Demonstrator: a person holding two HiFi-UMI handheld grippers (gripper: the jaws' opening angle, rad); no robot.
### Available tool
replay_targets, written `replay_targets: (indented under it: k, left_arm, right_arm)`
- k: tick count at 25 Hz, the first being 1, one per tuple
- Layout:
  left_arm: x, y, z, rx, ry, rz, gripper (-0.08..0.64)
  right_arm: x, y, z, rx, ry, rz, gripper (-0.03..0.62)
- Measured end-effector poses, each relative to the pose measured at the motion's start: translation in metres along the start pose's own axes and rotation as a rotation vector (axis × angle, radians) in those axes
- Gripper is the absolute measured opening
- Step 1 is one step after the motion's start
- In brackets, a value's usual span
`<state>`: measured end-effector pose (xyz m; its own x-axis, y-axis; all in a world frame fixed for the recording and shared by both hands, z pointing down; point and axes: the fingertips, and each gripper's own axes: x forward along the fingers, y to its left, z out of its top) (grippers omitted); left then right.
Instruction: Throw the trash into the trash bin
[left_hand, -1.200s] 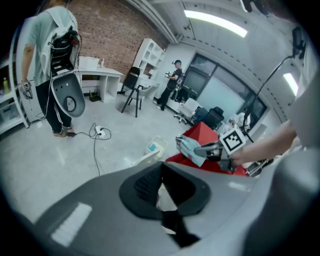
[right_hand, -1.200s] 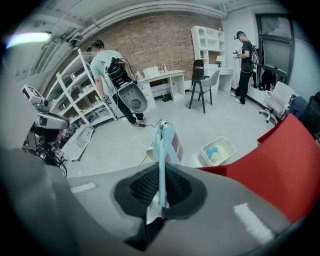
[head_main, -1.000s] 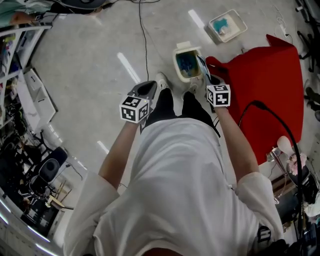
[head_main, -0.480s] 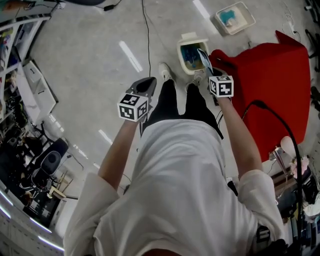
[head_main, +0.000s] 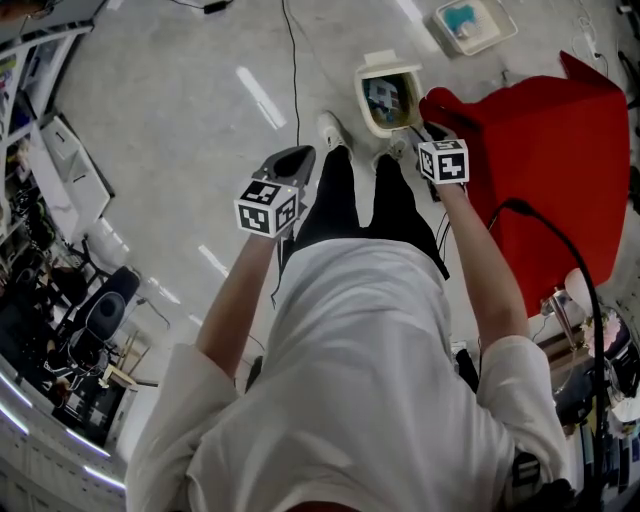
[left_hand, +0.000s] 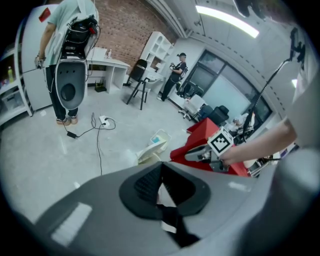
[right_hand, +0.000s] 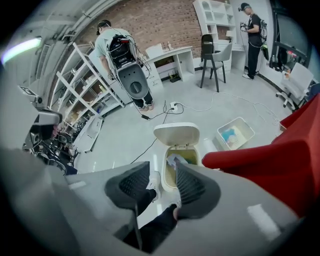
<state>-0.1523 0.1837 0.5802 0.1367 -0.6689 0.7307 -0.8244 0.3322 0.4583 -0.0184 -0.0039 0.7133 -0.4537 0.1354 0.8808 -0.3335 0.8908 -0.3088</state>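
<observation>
On the left, my left gripper has its pads meeting at the tips with nothing I can name pinched in them. A pale sliver shows behind the tips, floor or shoe, and I cannot tell which. It hangs over bare floor beside the left leg, well apart from the bin. A white shoe comes next, then the trash bin, which stands on the floor just ahead of the feet. Its lid is tipped up on the far side, so the opening's long axis runs straight away from me. The trash, a pale crumpled piece, lies inside the bin against the near part of the opening. My right gripper is just beside and above the bin's near right corner, and it is plainly the nearer of the 2. From it the opening lies ahead, below and slightly left. Its jaws have just been opening and stand about half apart, with only the bin's mouth and the shoe seen through the gap. I judge the coming move to be a straight pull back, away from the rim. On the right a red seat crowds the bin's side, and a white tray further back is cut by the frame's edge. From the head camera the marker cube hides the right jaws. I cannot see how deep the trash has settled, nor whether a foot holds a pedal.
</observation>
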Motion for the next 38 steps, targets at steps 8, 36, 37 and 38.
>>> replay_targets:
  k: [8,36,37,38]
  left_arm:
    - [0.004,-0.006,0.007,0.014,-0.004,-0.010,0.005]
    - [0.002,-0.037,0.021,0.081,-0.048,-0.027,0.005]
    - [0.003,-0.038,0.022,0.086,-0.051,-0.028,0.005]
    - [0.003,-0.040,0.023,0.090,-0.053,-0.030,0.005]
  right_arm:
    - [-0.010,0.009,-0.005,-0.011,0.002,0.017,0.163]
    - [-0.066,0.004,-0.008,0.030,-0.126,0.008,0.056]
    - [-0.069,0.002,-0.006,0.030,-0.140,0.004,0.043]
    - [-0.073,0.002,-0.005,0.031,-0.155,0.000,0.033]
